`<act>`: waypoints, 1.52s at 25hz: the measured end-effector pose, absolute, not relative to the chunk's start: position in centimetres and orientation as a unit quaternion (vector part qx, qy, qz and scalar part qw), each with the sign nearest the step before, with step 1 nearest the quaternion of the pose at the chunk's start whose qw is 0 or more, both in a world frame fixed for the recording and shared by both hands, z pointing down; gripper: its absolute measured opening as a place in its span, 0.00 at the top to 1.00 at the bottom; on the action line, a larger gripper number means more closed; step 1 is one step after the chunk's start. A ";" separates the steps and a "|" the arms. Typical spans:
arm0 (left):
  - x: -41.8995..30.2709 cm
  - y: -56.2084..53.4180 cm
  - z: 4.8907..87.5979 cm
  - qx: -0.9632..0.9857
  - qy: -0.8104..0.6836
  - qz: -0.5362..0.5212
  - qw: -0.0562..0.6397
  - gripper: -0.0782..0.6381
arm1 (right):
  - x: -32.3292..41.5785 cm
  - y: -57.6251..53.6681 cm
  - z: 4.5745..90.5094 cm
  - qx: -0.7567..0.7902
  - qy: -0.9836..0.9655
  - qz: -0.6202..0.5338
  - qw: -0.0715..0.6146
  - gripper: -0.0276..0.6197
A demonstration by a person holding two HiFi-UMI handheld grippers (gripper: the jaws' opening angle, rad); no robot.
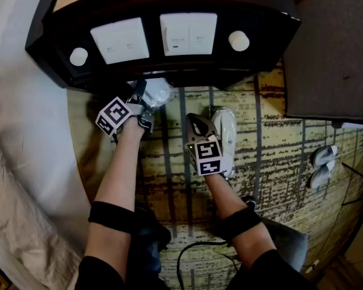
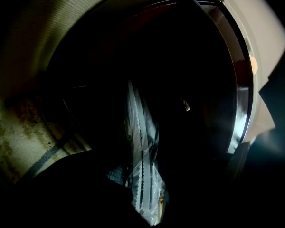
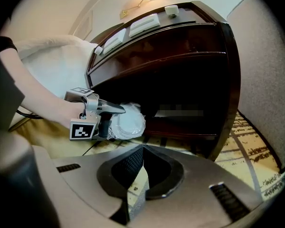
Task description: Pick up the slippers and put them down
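Left gripper [image 1: 144, 101] is clamped on the wrapped slipper pack [image 1: 158, 92], right at the mouth of the lower shelf [image 3: 180, 127] of the nightstand [image 1: 278, 23]. Its own view shows crinkled clear plastic running up between the jaws. The right gripper view shows 1 jaw laid over the round white pack from the side. Can't tell if the pack is off the carpet [image 1: 272, 156] or resting on it; it sits half under the nightstand's overhang. The bite is on the near side of the wrap. That makes sense to me: the shelf opening is low and dark, so the near side is all a nearly level gripper can reach. Right gripper [image 3: 141, 152] has its jaws fully together with nothing between them, only carpet past the tips. It hangs low, just beside a loose white slipper [image 1: 225, 135] lying flat on the carpet; no contact as far as I can tell. My read: left is on the pull-out step, right is parked out of the way next to the slipper already down. 2 pale slipper-like shapes [image 1: 323, 165] lie well apart at the right, too small to confirm. Risk: thin plastic could slip or tear if dragged across the shelf lip.
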State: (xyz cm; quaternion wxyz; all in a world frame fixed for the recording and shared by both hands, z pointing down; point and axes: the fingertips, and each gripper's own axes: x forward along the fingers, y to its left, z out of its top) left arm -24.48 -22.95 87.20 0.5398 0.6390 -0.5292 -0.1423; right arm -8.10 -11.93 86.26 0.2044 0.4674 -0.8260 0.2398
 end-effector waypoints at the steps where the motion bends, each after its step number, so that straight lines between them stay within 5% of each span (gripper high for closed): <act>1: -24.7 -23.0 87.2 0.639 -0.538 -0.137 0.533 0.71 | -8.1 -12.0 86.3 0.468 -0.826 0.240 0.204 0.96; 7: -26.8 -22.9 86.8 0.630 -0.627 -0.074 0.452 0.58 | -8.0 -12.3 86.3 0.470 -0.826 0.240 0.199 0.96; 14: -28.6 -22.3 86.1 0.625 -0.675 -0.032 0.391 0.20 | -8.0 -12.6 85.9 0.469 -0.828 0.238 0.194 0.96; 23: -28.3 -19.1 81.6 0.653 -0.664 0.049 0.361 0.20 | -7.1 -10.5 81.7 0.472 -0.820 0.256 0.199 0.96; 25: -28.0 -17.1 79.1 0.660 -0.658 0.083 0.354 0.26 | -6.9 -9.6 78.8 0.470 -0.819 0.261 0.203 0.96; 33: -26.2 -8.8 63.4 0.691 -0.625 0.169 0.321 0.86 | -5.3 -6.1 63.1 0.467 -0.812 0.272 0.222 0.96; 38: -24.7 -4.1 51.3 0.724 -0.586 0.198 0.304 0.89 | -4.2 -3.9 51.3 0.458 -0.816 0.266 0.230 0.96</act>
